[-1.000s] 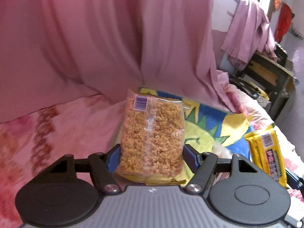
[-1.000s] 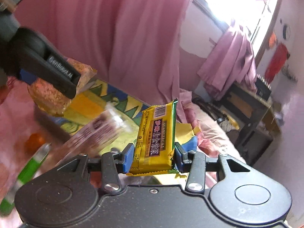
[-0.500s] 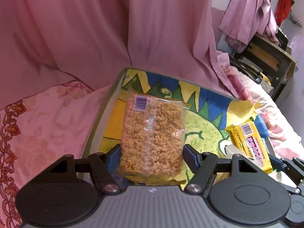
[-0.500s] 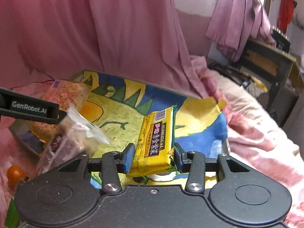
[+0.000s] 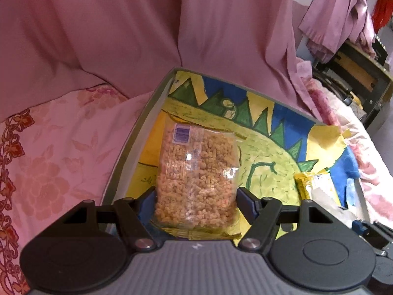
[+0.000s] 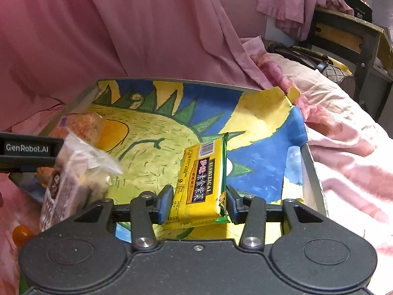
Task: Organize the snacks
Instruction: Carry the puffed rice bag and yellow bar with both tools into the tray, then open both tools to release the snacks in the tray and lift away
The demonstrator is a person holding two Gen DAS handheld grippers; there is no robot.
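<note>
A shallow grey-rimmed tray (image 6: 312,167) lined with a painted yellow, green and blue picture is seen on a pink floral bedsheet (image 5: 56,162), pink drapery (image 5: 147,24) behind. The left claw (image 5: 196,200) is pinched on a clear bag of golden puffed snack (image 5: 196,172) over the tray. Only the right view shows a purple-labelled packet (image 6: 68,179), possibly biscuits; there the right claw (image 6: 197,200) is opening around a yellow seaweed packet (image 6: 201,179).
</note>
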